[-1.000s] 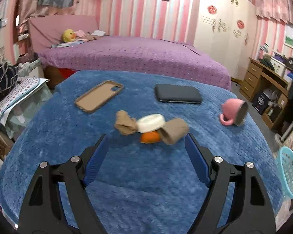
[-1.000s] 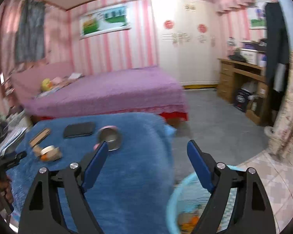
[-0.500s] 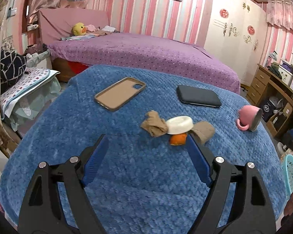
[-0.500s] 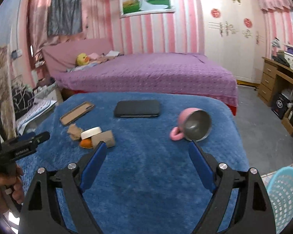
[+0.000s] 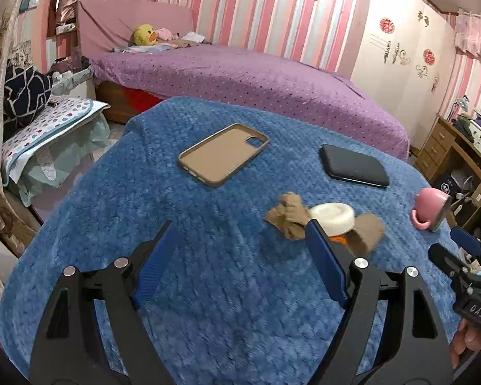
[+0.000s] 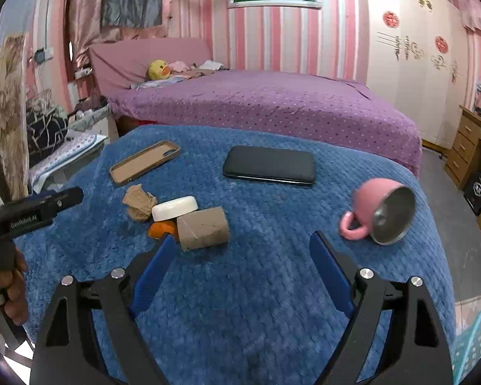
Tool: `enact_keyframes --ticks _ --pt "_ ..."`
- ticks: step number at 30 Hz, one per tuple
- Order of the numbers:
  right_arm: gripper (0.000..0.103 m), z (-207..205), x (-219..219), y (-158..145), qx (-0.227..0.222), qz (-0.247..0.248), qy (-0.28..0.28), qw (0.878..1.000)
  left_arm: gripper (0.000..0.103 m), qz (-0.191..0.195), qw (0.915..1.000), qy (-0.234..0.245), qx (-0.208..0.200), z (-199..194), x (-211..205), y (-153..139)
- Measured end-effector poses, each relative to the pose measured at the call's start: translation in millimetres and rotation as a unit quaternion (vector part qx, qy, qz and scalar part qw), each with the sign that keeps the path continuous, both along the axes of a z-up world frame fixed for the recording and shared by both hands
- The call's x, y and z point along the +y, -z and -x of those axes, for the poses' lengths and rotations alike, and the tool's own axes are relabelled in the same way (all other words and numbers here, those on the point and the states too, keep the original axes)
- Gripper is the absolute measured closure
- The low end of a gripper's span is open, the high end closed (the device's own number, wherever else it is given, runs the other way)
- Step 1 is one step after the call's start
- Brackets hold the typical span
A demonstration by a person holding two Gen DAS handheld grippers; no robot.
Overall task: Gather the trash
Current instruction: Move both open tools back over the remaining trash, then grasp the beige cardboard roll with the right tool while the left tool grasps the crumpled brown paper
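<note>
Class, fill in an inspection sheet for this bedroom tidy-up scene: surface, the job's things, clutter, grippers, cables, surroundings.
Surface: blue blanket covering the table.
Job's things: crumpled brown paper, white disc, orange scrap and cardboard tube, clustered together; turquoise basket at the table's right.
Clutter: phone case, black phone, pink mug lying on its side.
Grippers: left gripper and right gripper open, empty.
Cables: nothing seen.
Surroundings: purple bed, desk.

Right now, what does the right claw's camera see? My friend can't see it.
The open right claw hovers over a blue blanket, empty. Ahead lie a cardboard tube, crumpled paper, a white puck, orange scrap and a tipped pink mug.
</note>
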State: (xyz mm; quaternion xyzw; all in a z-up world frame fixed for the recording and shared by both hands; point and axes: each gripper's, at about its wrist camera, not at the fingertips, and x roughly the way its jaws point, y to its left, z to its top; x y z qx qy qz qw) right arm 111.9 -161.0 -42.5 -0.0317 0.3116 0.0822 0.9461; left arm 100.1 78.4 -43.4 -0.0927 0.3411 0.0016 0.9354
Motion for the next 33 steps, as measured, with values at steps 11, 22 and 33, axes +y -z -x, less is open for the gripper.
enact_keyframes --ticks 11,22,33 --pt "0.018 -43.6 39.2 31.7 0.044 -0.001 -0.021 0.999 0.023 -0.005 0.9994 -0.002 0.033 -19.4 9.0 18.3" --pt "0.022 -71.8 47.1 52.2 0.072 0.01 -0.011 0.997 0.021 0.005 0.9982 0.031 0.051 -33.2 -4.1 26.2" --pt "0.051 -72.7 40.8 49.2 0.079 0.003 -0.034 0.996 0.018 0.014 0.9976 0.053 0.043 -53.9 -35.1 26.1"
